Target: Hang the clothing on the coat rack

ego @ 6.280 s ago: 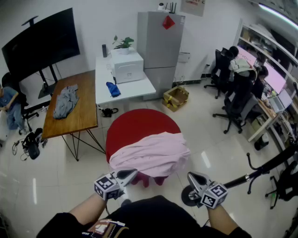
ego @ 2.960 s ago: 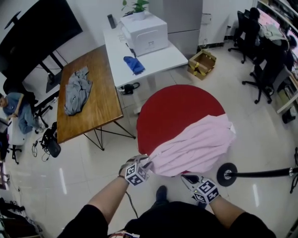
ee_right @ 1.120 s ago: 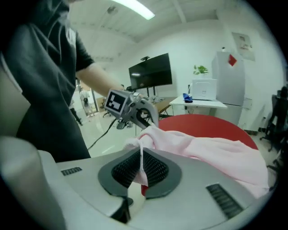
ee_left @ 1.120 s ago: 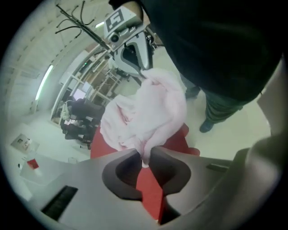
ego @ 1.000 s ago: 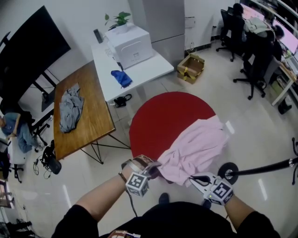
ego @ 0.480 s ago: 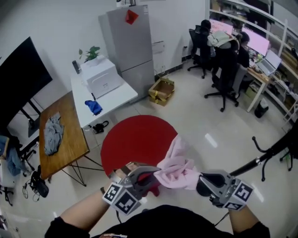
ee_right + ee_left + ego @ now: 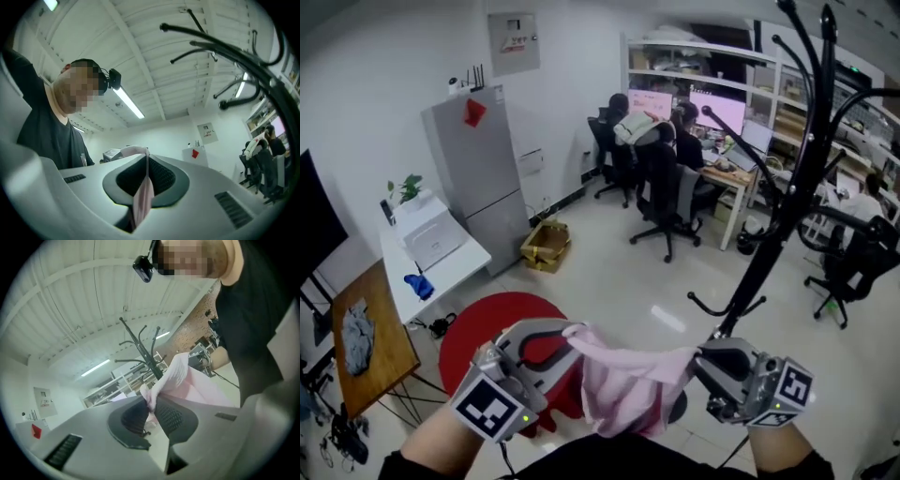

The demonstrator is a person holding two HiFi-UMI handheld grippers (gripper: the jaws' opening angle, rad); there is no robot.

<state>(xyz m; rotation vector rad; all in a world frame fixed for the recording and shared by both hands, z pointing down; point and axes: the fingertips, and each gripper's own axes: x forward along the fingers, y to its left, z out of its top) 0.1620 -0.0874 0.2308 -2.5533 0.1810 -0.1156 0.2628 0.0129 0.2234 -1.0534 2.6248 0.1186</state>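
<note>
A pink garment [image 7: 623,389] hangs stretched between my two grippers at the bottom of the head view. My left gripper [image 7: 572,335] is shut on its left edge; the left gripper view shows the pink cloth [image 7: 176,376] bunched between the jaws. My right gripper [image 7: 696,358] is shut on the other edge, and a thin fold of the pink cloth [image 7: 143,192] is pinched between its pads. The black coat rack [image 7: 792,169] rises just right of the right gripper, its curved hooks [image 7: 220,47] overhead.
A round red table [image 7: 483,333] stands below the left gripper. A wooden table [image 7: 370,352] with grey clothing, a white table [image 7: 431,258] and a grey fridge [image 7: 478,169] lie at left. People sit on office chairs at desks [image 7: 675,169] behind.
Both grippers have lifted the pink garment off the red table and swung right and upward. The view has tilted up, and the coat rack now stands close beside the right gripper.
</note>
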